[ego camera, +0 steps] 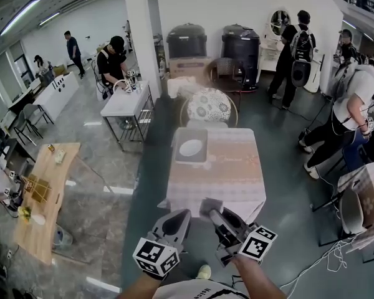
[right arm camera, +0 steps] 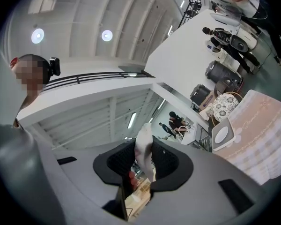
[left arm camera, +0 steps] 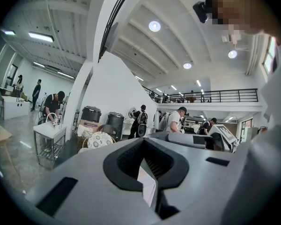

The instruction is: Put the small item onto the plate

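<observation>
A white plate [ego camera: 191, 147] lies on a grey tray [ego camera: 180, 155] at the far left corner of the cloth-covered table [ego camera: 230, 173]. In the right gripper view the plate [right arm camera: 221, 134] shows far off to the right. My right gripper [right arm camera: 144, 142] is shut on a small white packet with red print [right arm camera: 144, 150], which stands up between its pads. Both grippers hang short of the table's near edge, the right gripper [ego camera: 210, 209] beside the left gripper [ego camera: 182, 215]. The left gripper [left arm camera: 144, 146] looks shut, with nothing in it.
A round chair with a patterned cushion [ego camera: 209, 104] stands behind the table, with two black bins [ego camera: 240, 45] beyond it. A white side table [ego camera: 126, 101] and a wooden table [ego camera: 50, 185] are to the left. Several people stand at the right and far left.
</observation>
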